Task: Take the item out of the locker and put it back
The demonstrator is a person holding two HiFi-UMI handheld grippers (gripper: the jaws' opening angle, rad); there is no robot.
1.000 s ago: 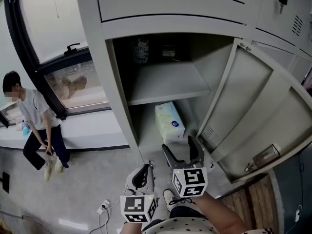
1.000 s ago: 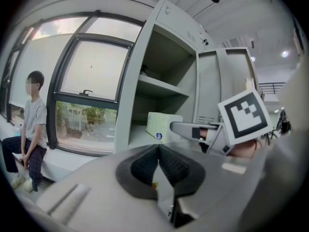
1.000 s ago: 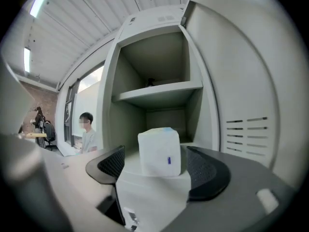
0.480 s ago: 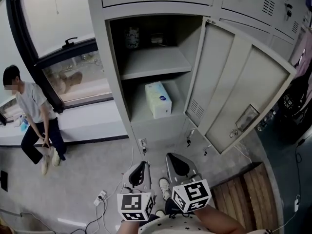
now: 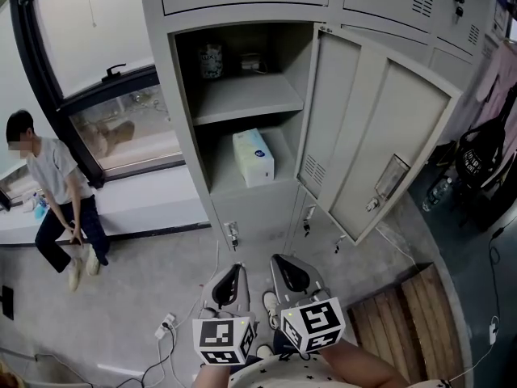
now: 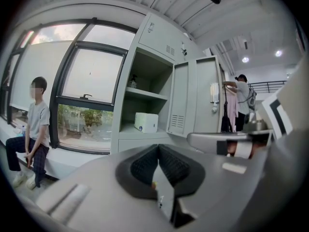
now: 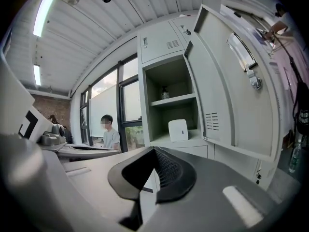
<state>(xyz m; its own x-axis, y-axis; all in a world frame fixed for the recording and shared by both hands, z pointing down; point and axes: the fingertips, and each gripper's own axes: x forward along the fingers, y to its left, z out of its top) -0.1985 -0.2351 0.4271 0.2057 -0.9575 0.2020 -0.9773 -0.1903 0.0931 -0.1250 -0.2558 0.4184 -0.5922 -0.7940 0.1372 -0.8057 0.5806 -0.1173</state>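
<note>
The grey locker (image 5: pixel 184 120) stands open, its door (image 5: pixel 380 128) swung out to the right. A white tissue pack (image 5: pixel 254 157) lies on the lower shelf, also seen as the white pack (image 6: pixel 146 122) in the left gripper view and the white pack (image 7: pixel 178 129) in the right gripper view. Both grippers hang low, close to my body and well back from the locker. My left gripper (image 5: pixel 229 285) is shut with nothing in it. My right gripper (image 5: pixel 292 275) is shut and empty too. Up close, the left gripper (image 6: pixel 157 151) and the right gripper (image 7: pixel 155 153) show their pads pressed together.
A dark jar (image 5: pixel 211 60) and a small item (image 5: pixel 249 63) sit on the upper shelf. A person (image 5: pixel 56 192) sits on the window ledge at left. Cables (image 5: pixel 170 330) lie on the floor. A wooden pallet (image 5: pixel 412 305) and a black bag (image 5: pixel 485 160) are at right.
The right gripper was open close to the lower shelf; it has shut and pulled back. I have stepped away from the locker, and the tissue pack stays on the shelf.
</note>
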